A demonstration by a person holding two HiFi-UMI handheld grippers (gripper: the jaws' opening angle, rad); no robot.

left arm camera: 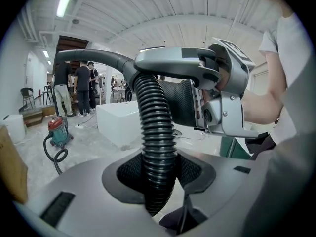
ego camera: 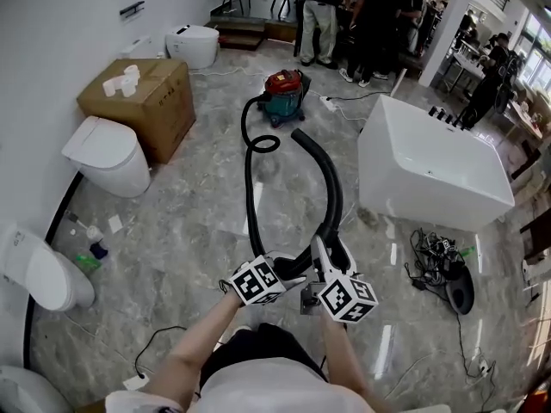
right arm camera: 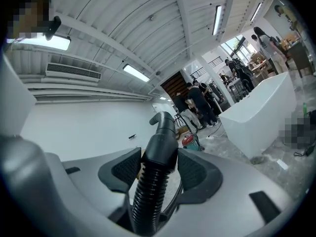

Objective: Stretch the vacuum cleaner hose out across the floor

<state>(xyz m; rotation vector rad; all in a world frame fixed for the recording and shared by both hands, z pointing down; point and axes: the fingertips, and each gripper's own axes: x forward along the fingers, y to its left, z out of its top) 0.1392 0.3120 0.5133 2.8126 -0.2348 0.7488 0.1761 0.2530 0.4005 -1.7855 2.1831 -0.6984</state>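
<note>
Nearest me, my left gripper (left arm camera: pixel 159 177) is clamped on the ribbed hose (left arm camera: pixel 157 132), with both pads pressing its sides. My right gripper (right arm camera: pixel 155 169) is pinching the smooth cuff (right arm camera: pixel 159 149) where the ribs end and the curved end tube (ego camera: pixel 328 179) begins. The 2 grippers sit just beside each other, at the end of the hose farthest from the red vacuum canister (ego camera: pixel 284 95). From my left gripper the hose runs almost straight toward the canister, then curls into 1 small loop (ego camera: pixel 263 142) just short of it. The end tube arcs from my right gripper back toward the canister too, so the free end doubles alongside the hose. I judge the remaining slack sits in that loop. The long axis runs from canister to me, so the pull should go straight away from the canister, both hands together. The left gripper holds the hose run itself, while the right only steers the end.
</note>
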